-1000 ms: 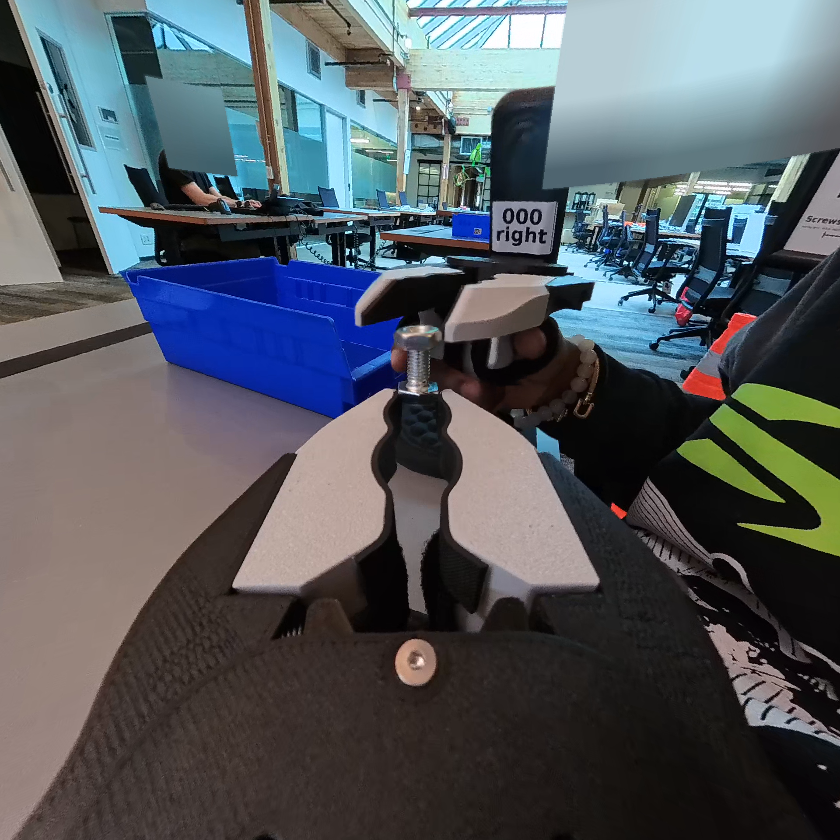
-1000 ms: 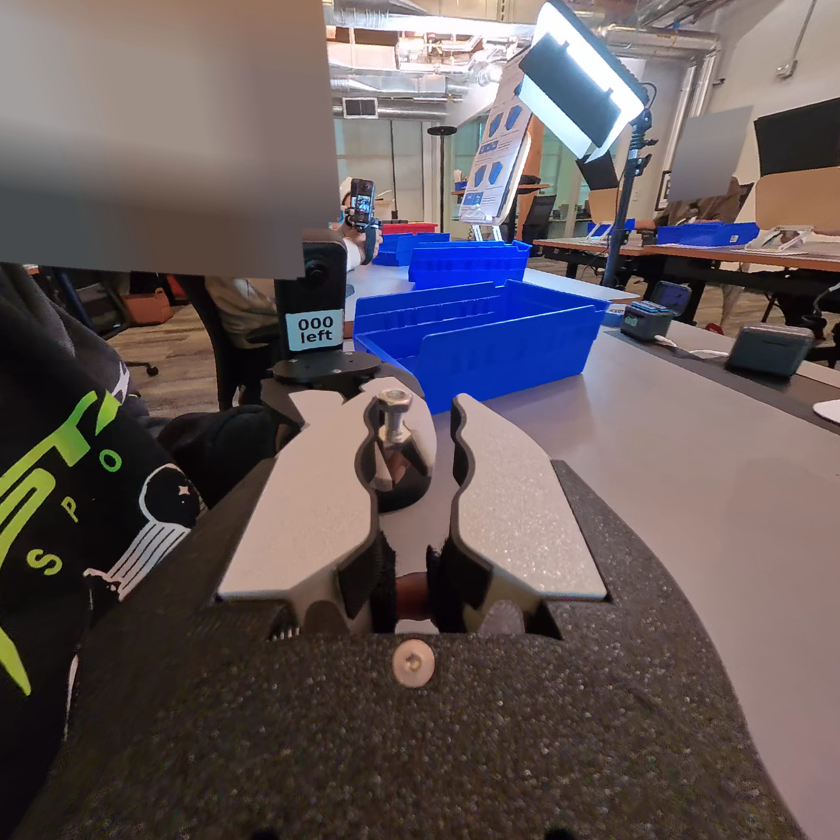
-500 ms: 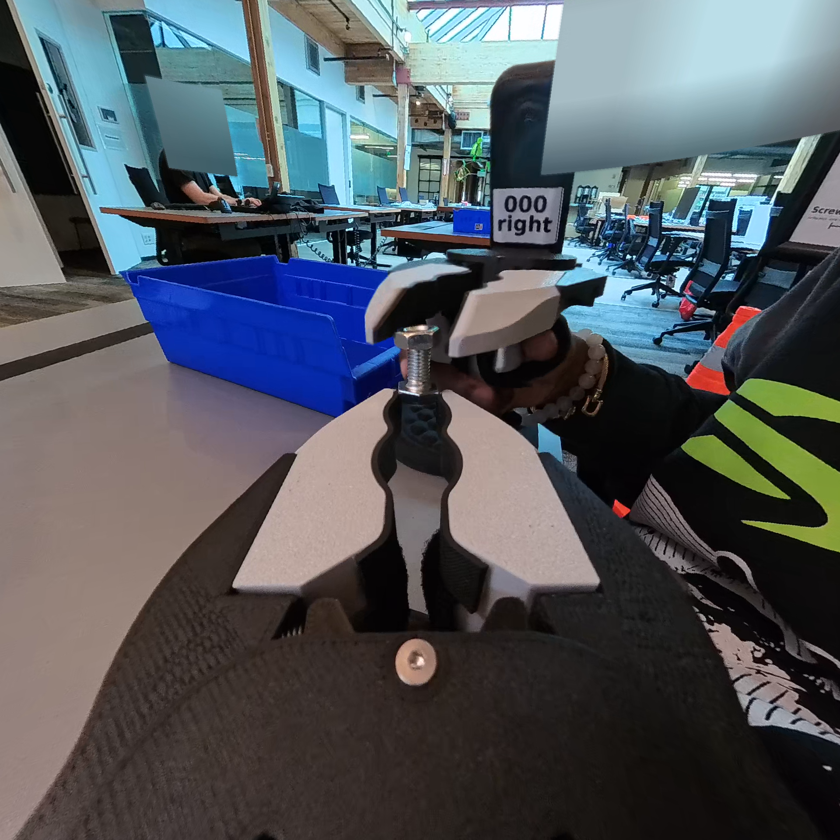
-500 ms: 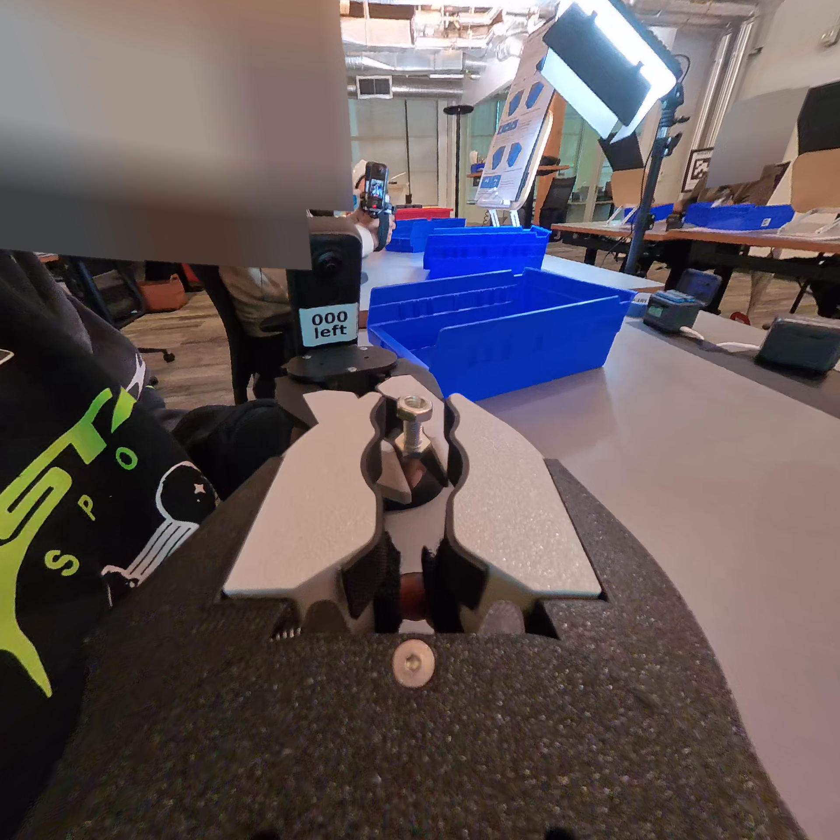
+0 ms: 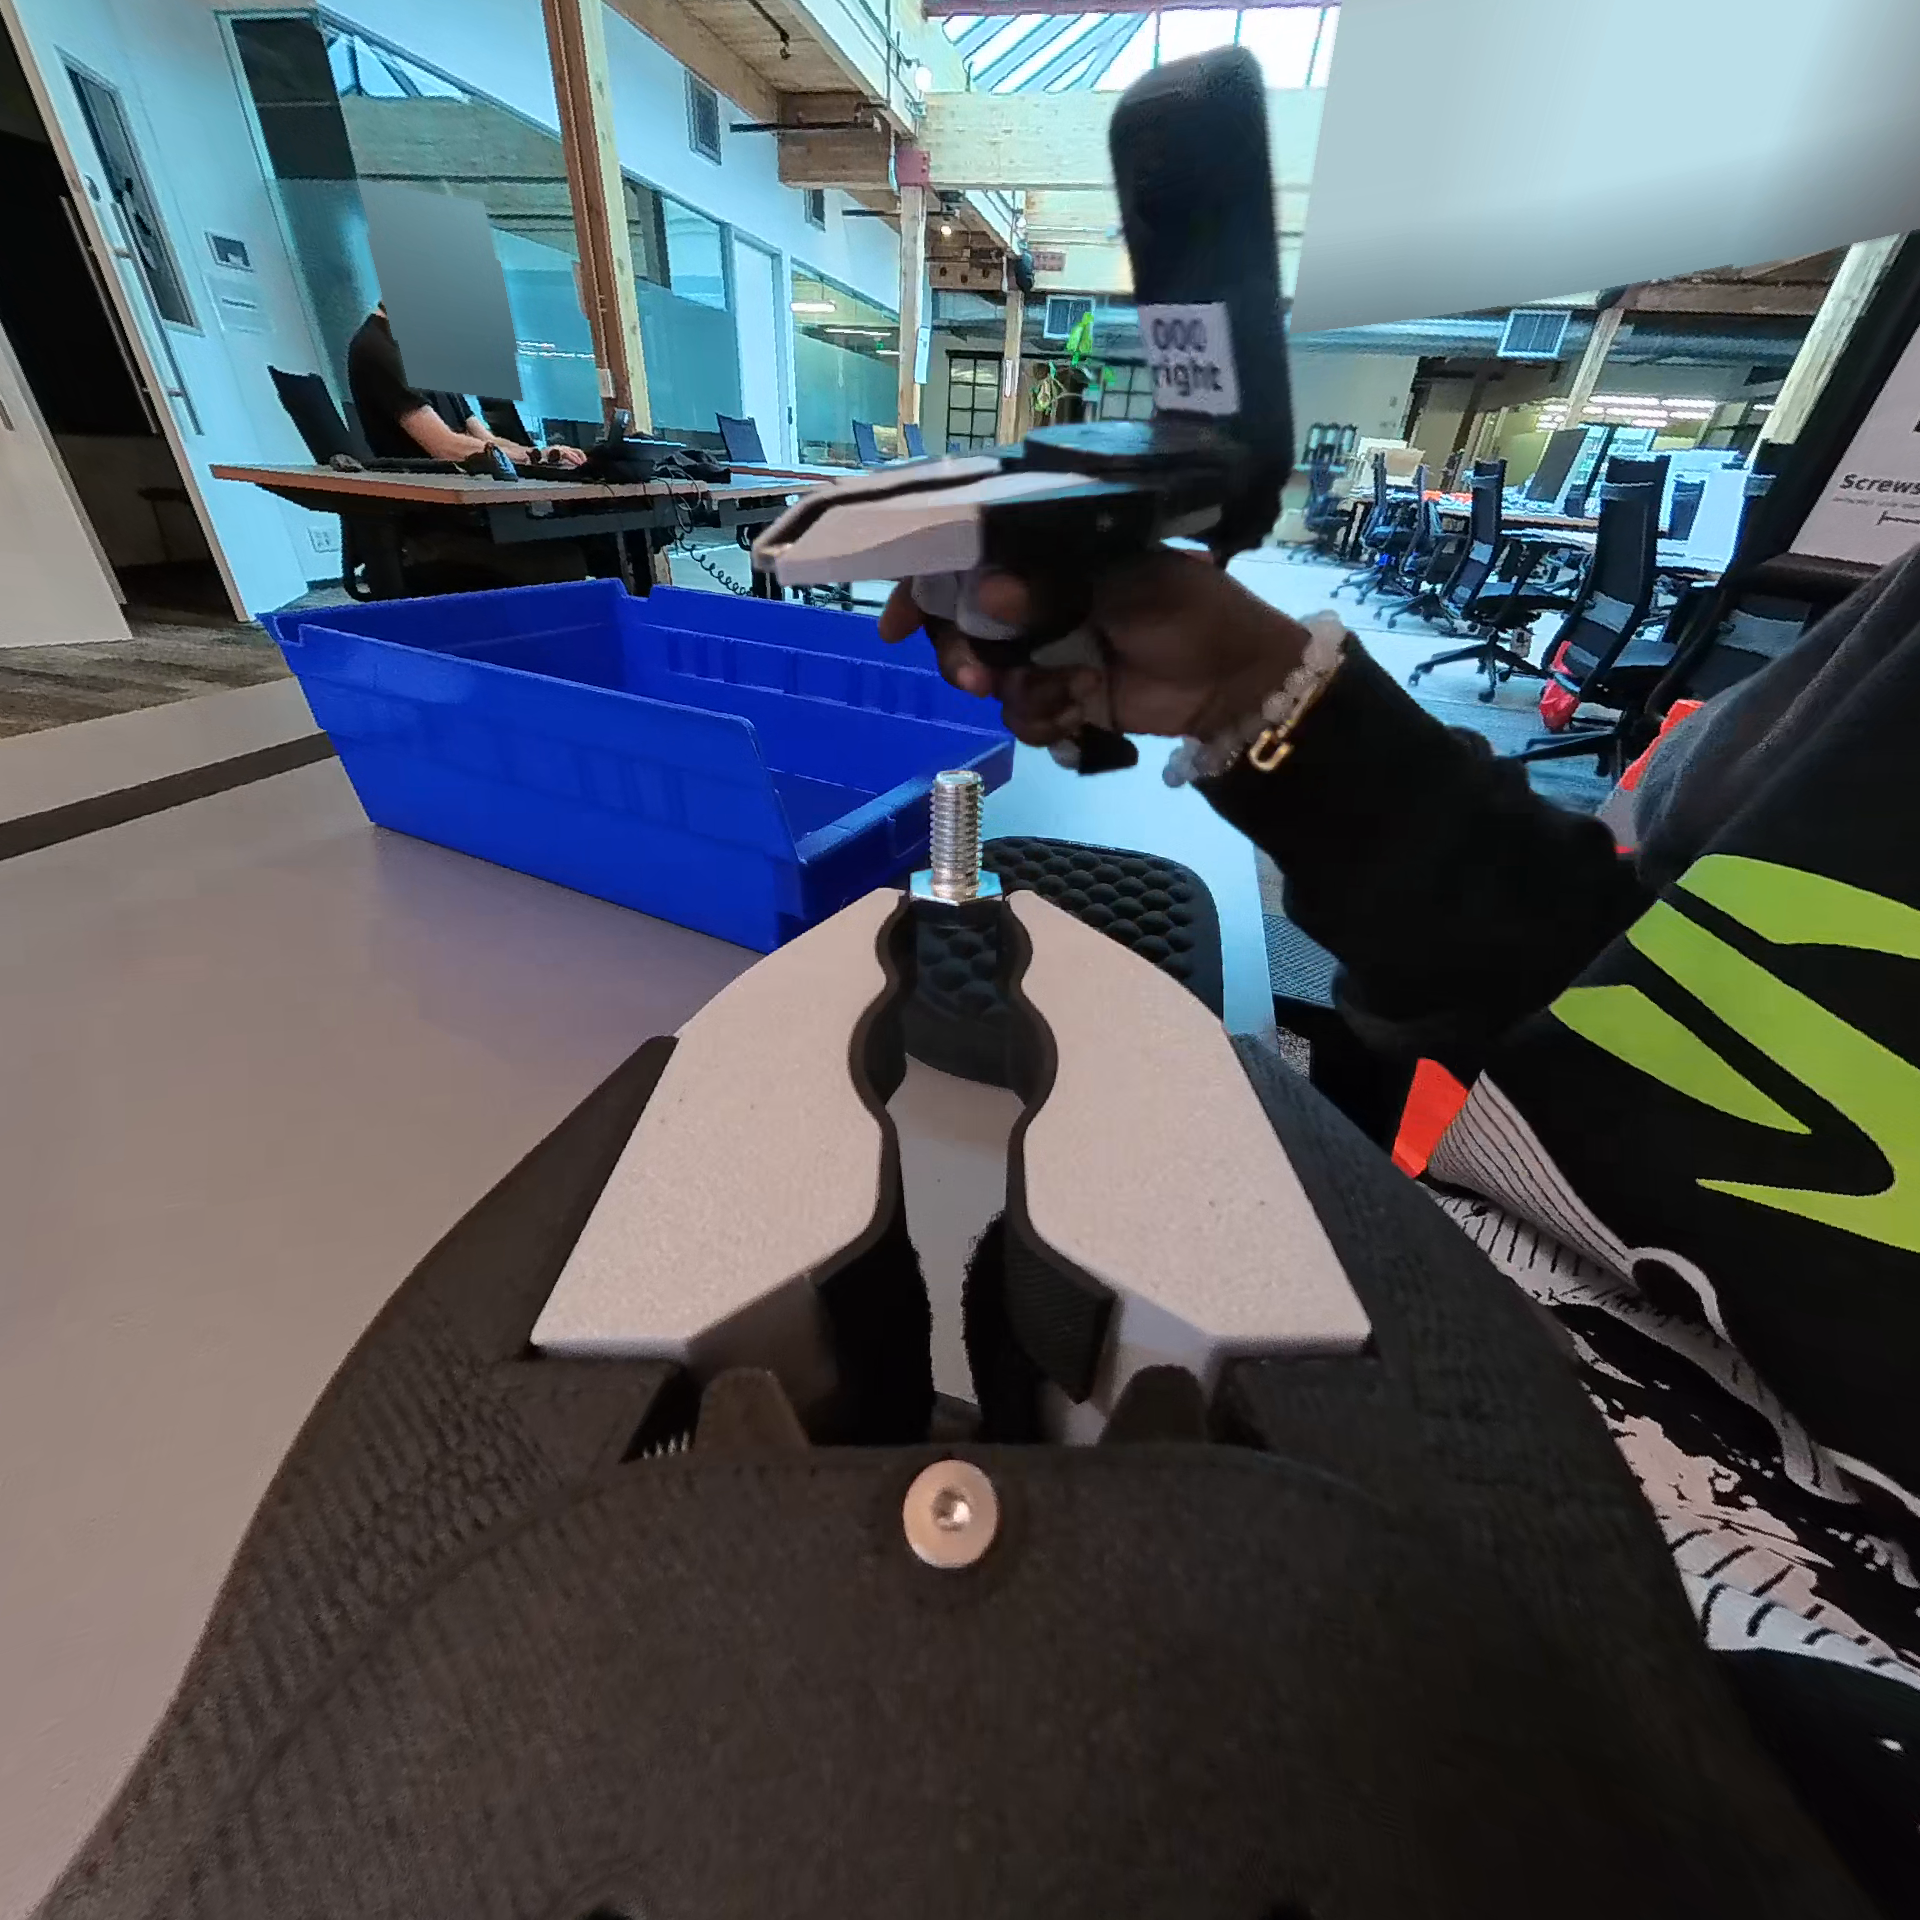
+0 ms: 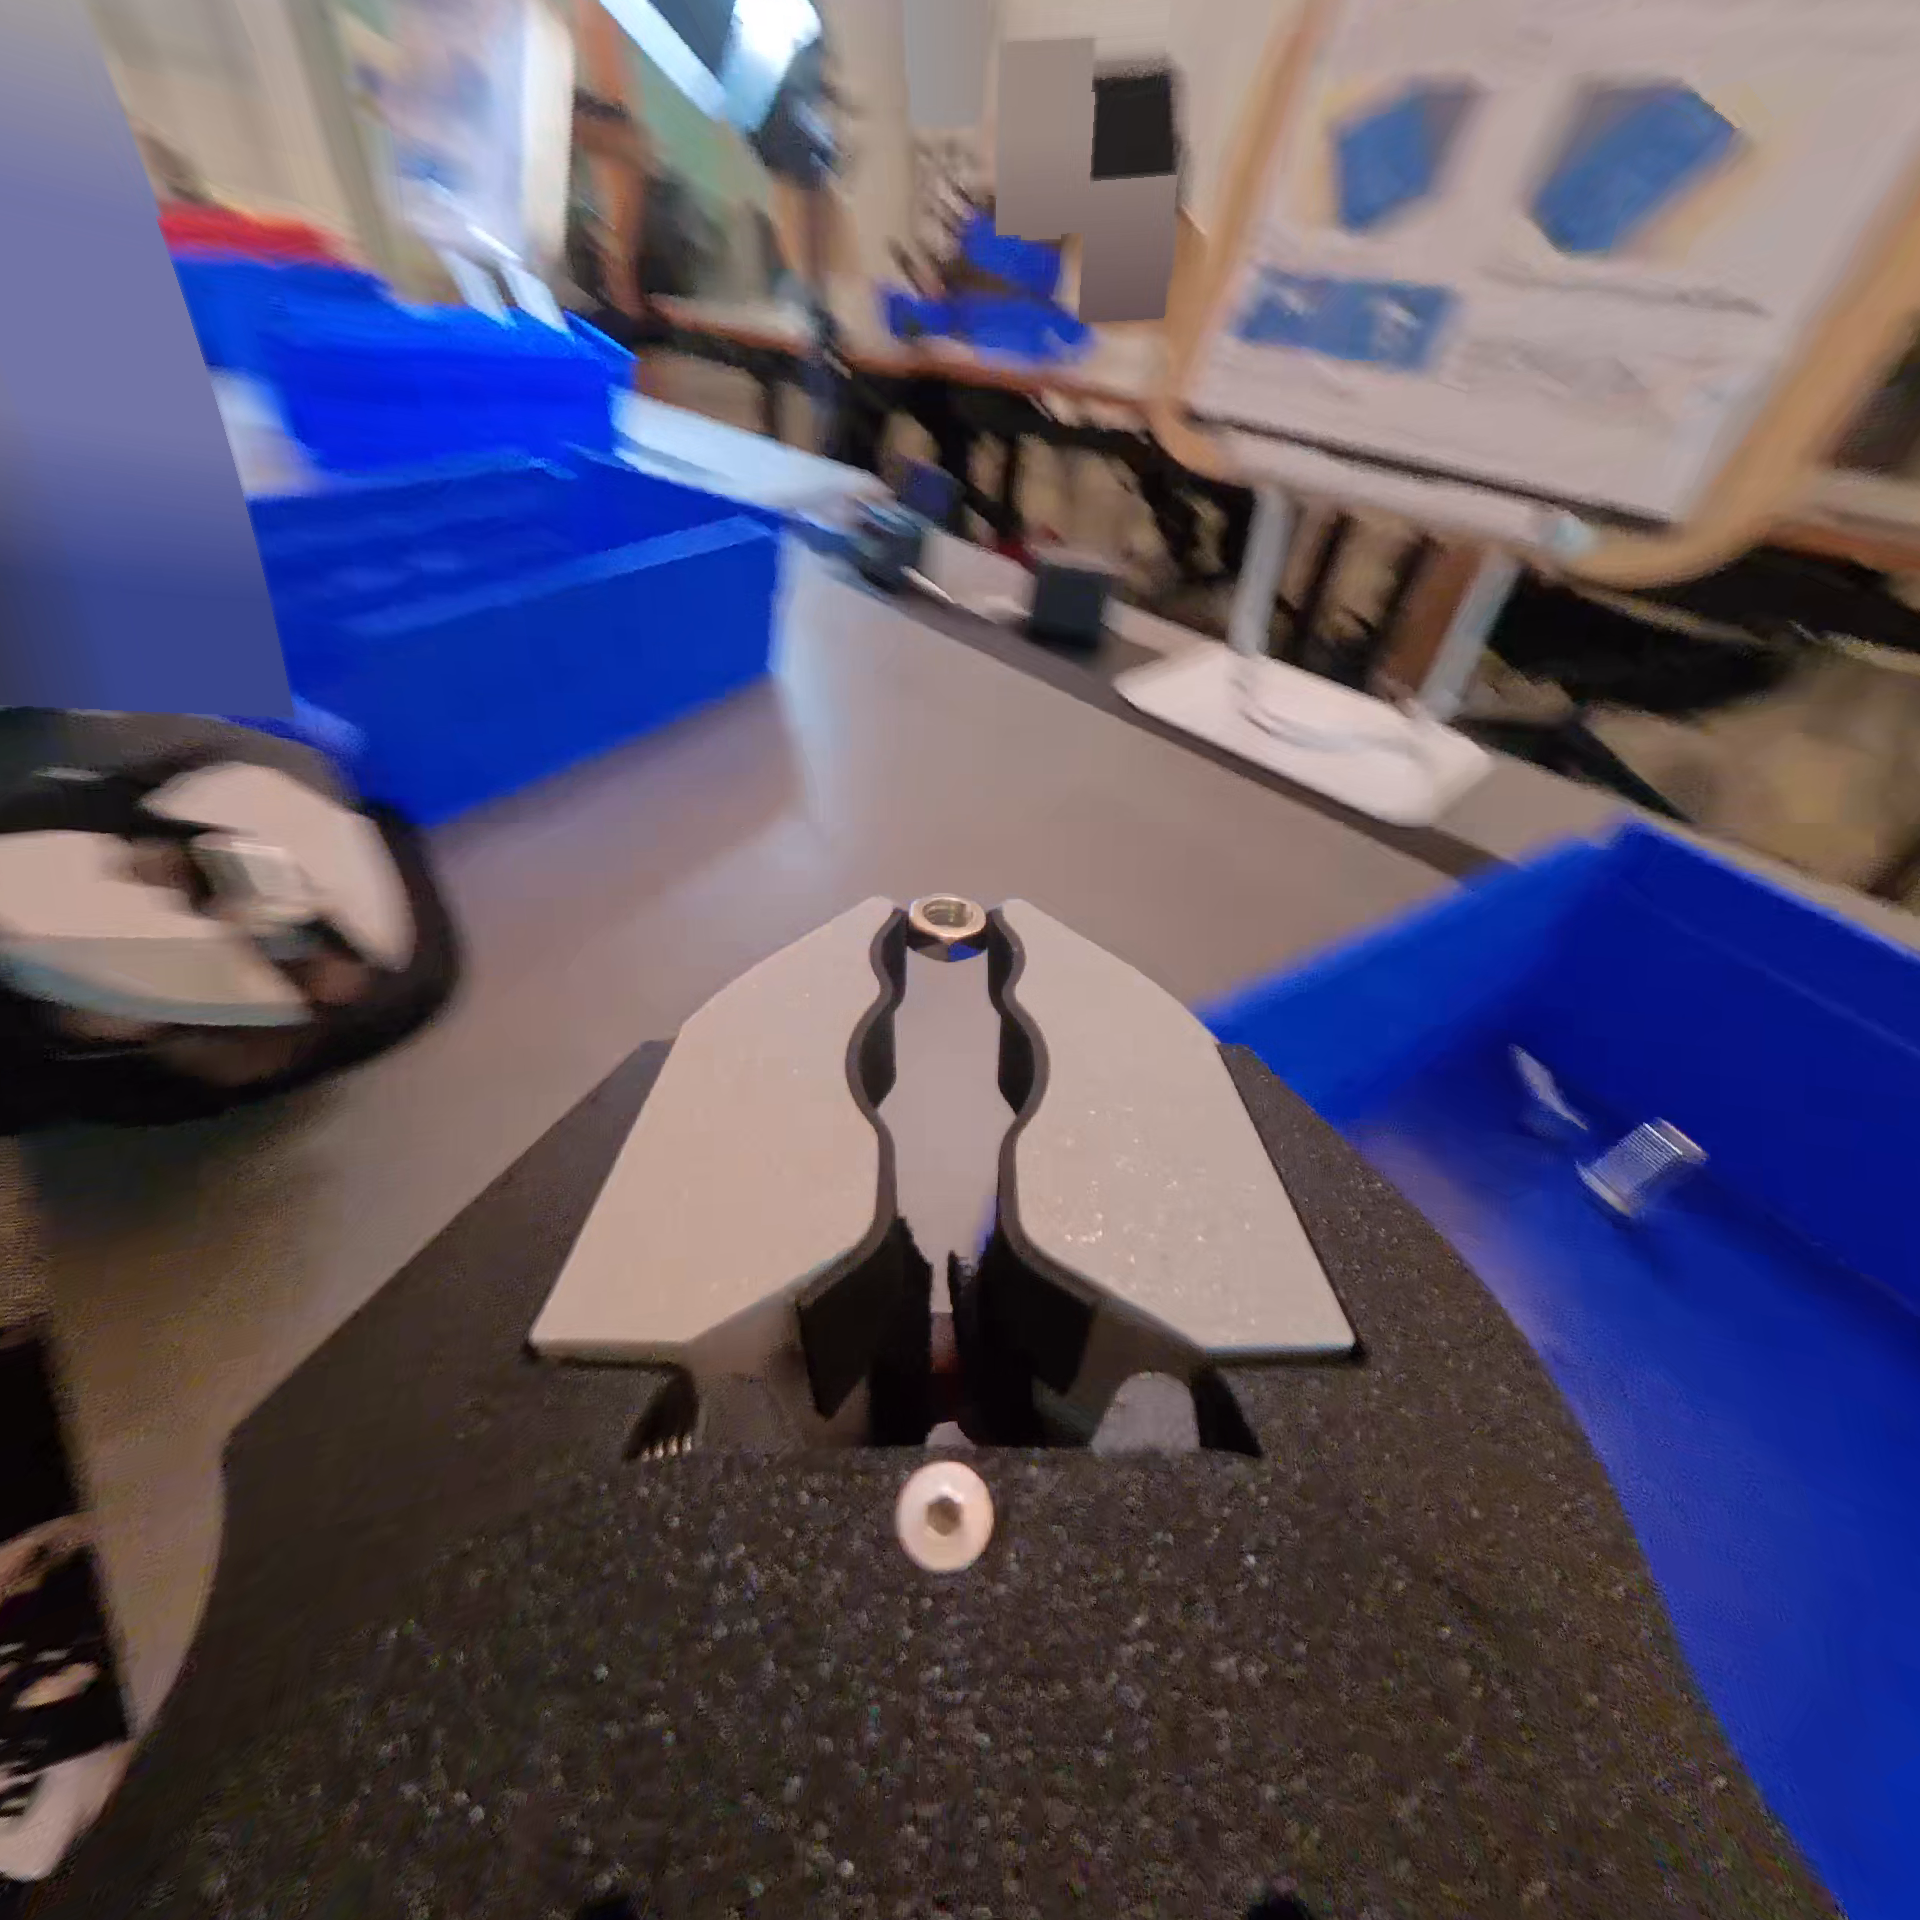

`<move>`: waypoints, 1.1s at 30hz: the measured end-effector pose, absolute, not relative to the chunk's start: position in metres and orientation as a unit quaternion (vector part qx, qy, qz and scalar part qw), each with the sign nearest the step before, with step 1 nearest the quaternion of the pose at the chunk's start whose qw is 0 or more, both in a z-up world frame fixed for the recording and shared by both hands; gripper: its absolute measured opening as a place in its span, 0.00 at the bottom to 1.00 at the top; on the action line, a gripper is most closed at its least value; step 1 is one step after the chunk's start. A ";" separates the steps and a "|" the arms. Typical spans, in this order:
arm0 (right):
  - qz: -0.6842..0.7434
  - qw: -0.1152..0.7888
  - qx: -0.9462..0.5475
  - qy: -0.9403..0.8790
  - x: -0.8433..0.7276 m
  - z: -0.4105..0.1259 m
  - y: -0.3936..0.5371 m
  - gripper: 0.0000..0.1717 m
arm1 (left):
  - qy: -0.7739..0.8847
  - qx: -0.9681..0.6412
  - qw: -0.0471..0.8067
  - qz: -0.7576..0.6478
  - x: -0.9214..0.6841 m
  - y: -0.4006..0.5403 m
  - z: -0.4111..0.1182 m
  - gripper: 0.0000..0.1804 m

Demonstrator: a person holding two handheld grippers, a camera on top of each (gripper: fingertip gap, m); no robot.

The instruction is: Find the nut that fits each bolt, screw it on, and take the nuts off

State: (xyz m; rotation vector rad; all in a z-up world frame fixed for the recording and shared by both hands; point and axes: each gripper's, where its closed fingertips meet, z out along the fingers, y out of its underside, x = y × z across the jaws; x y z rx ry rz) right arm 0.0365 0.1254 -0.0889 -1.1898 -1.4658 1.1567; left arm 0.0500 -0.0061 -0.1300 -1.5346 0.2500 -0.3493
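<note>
1. The left gripper [image 5: 956,902] is clenched on the hexagonal head of a bolt [image 5: 956,831]. The bright steel shank, ridged with thread, stands upright above the fingertips, its flat end bare.
2. Its fingers [image 5: 769,1132] are matte pale grey plates with wavy inner edges lined in black. They sit in a black body of coarse, woven-looking texture, with a shiny round screw at 6 o'clock of the plates.
3. The right gripper [image 6: 948,928] grips a small silver hexagonal nut [image 6: 945,921] at its very tips. The nut lies flat, its threaded hole facing up, and both pads press on opposite flats.
4. In the left wrist view the right gripper [image 5: 790,540] is seen side-on at 12 o'clock of the bolt, well above it and apart. Its grey fingers are close together and the nut cannot be made out there.
5. A hand [image 5: 1049,665] in a black sleeve with a beaded bracelet holds that gripper's handle.
6. A smooth grey table [image 5: 260,1039] carries a glossy blue plastic bin [image 5: 582,748] at 10 o'clock of the bolt. The bin is rectangular with slotted inner walls.
7. In the right wrist view a second blue bin [image 6: 1662,935] lies at 3 o'clock of the nut. A short threaded steel bolt [image 6: 1642,1164] rests on its side inside, blurred.
8. The left gripper [image 6: 208,914] shows there at 9 o'clock, smeared by motion.
</note>
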 end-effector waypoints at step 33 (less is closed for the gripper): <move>0.271 0.358 -0.637 -0.626 0.027 -0.146 0.224 0.15 | 0.105 -0.688 0.699 -0.161 0.048 -0.006 -0.130 0.08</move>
